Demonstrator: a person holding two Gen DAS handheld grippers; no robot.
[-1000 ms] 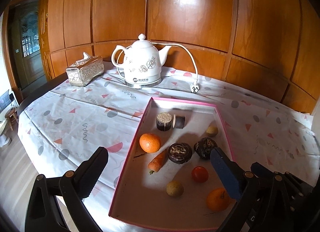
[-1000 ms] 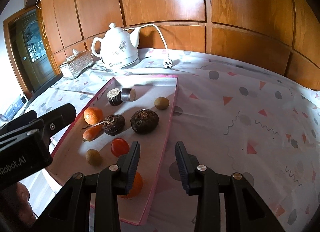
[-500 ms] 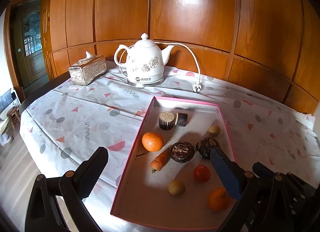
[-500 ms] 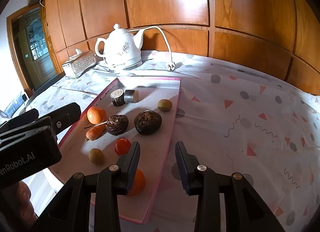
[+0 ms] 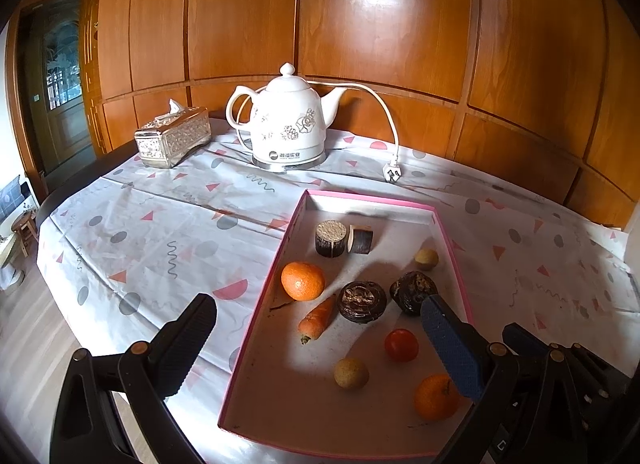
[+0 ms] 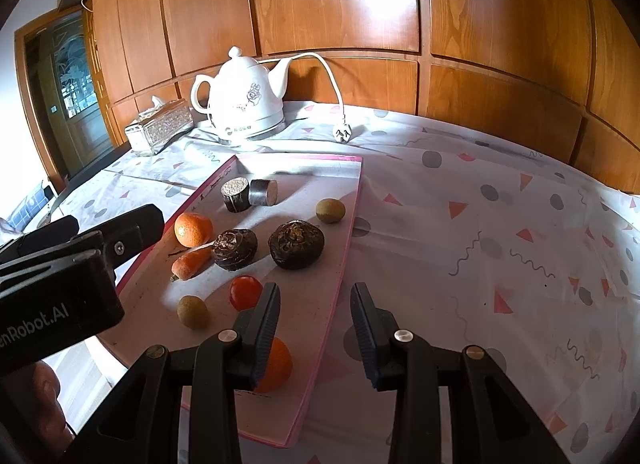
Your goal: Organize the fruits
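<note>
From the left wrist view, you are holding the left gripper (image 5: 316, 340) spread wide and gripping nothing, its fingers straddling the near left edge of the pink-rimmed tray (image 5: 294, 223) on the tabletop (image 5: 160, 223). Every fruit is lying loose inside that tray: one orange (image 5: 303, 280) by the left rim, a carrot (image 5: 318, 318) just below it, two dark knobbly fruits (image 5: 362, 301) side by side mid-tray, a red tomato (image 5: 401, 345), a small brown fruit (image 5: 351, 373), a second orange (image 5: 436, 396) partly behind the blue-padded finger, and a pale round fruit (image 5: 426, 259) by the right rim. Two cut stubs (image 5: 331, 238) are sitting at the far end.

From the right wrist view, you are hovering the right gripper (image 6: 314, 330) over the tray's near right rim — jaws parted about an orange's breadth, nothing between them. The near orange (image 6: 276, 364) is lying just behind the left finger.

No piece is in either gripper, and the scatter fits either a tray waiting to be sorted or one already filled — the pictures are not settling which. If grouping is what remains, your next move is calling for a low, centred approach on one round fruit, closing gently so it is not rolling away or bruising.
</note>
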